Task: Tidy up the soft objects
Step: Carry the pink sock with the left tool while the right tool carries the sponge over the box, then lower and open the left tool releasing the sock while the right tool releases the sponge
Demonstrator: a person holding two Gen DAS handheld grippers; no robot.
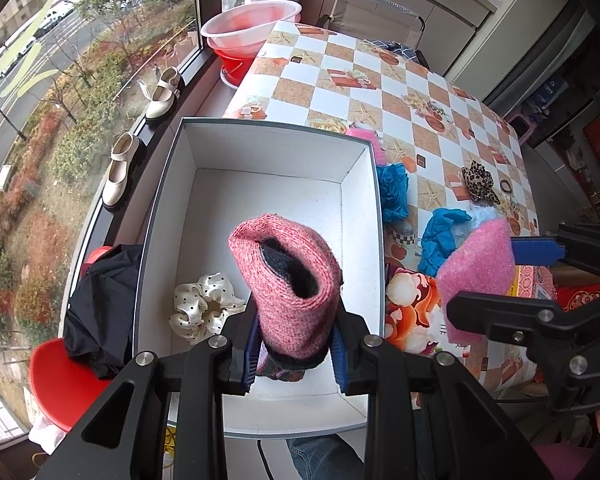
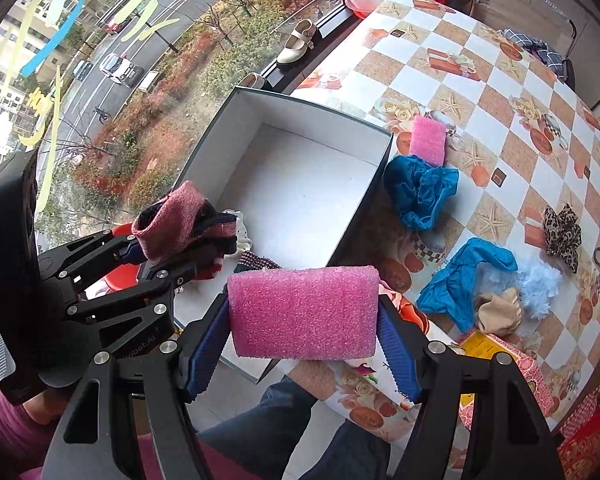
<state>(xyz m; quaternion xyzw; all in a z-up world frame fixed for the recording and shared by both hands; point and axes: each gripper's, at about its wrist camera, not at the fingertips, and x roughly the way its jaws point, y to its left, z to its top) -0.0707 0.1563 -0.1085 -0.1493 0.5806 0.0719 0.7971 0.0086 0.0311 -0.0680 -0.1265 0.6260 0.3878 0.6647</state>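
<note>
Pink knit sock bundle is clamped in my left gripper, hanging above the near end of the open white box, right beside the polka-dot scrunchie already lying on its floor. My right gripper is closed on the pink foam block, pads pressing both short ends, and it sits over the box's near corner, partly over the patterned tablecloth. Risks as I see them: the two grippers are close together, so releasing both at once could make them knock. The foam is only pinched at its ends; if it's let go from here it may land on the box rim and tip out onto the table. Second foam piece, blue cloths and leopard scrunchie are outside the box, not yet sorted.
</note>
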